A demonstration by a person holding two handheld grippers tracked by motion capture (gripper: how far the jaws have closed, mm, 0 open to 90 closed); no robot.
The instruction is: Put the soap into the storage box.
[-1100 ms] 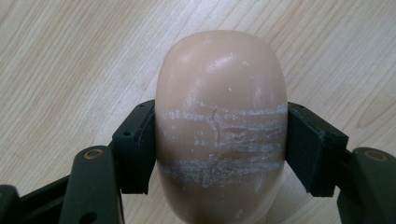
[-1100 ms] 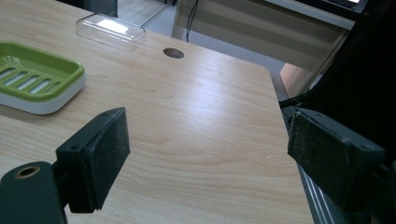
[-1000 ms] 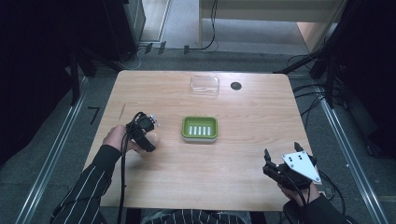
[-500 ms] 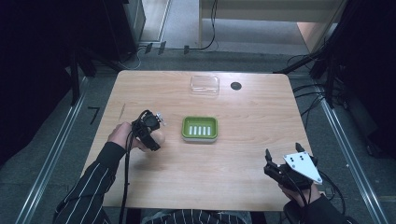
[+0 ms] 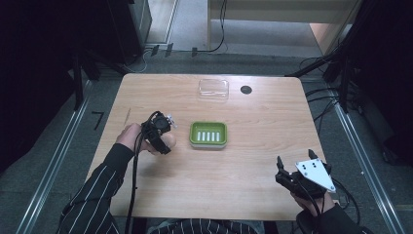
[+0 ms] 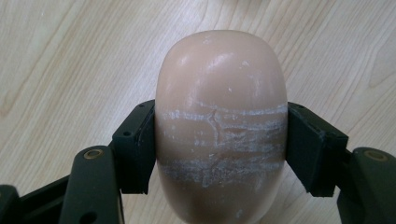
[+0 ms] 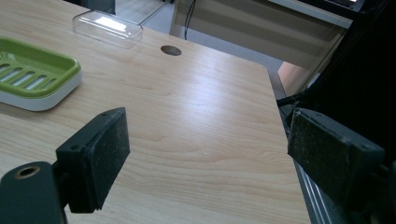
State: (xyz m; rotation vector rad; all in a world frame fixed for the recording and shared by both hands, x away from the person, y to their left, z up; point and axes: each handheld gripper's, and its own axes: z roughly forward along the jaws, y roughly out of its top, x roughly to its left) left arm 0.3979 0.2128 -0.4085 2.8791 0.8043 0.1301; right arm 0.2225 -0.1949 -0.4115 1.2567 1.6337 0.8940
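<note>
Grey flooring and dark equipment ring one pale wooden table (image 5: 253,161), whose far edge has a single round cable hole (image 5: 246,89). On the wood there is one green soap dish (image 5: 208,134) with a white base and five slots, set near the middle, and one clear plastic lid (image 5: 213,89) lying near the far edge, well apart from the dish. Two grippers are in play. The left gripper (image 5: 163,139), held by a hand (image 5: 129,137) coming out of a striped sleeve (image 5: 92,204), sits just left of the dish and is clamped on one bar of soap (image 6: 219,126). The soap is a smooth, rounded, peach-coloured oval, scuffed with whitish scratch bands across its middle. In the left gripper view it stands squarely between the two black jaws, each pad pressed flat against one of its sides, with its rounded end reaching past the pads over bare wood. The right gripper (image 5: 285,173), topped by a grey three-cornered plate, is at the table's near right corner, well apart from everything else; its jaws stand wide apart with nothing between them.
</note>
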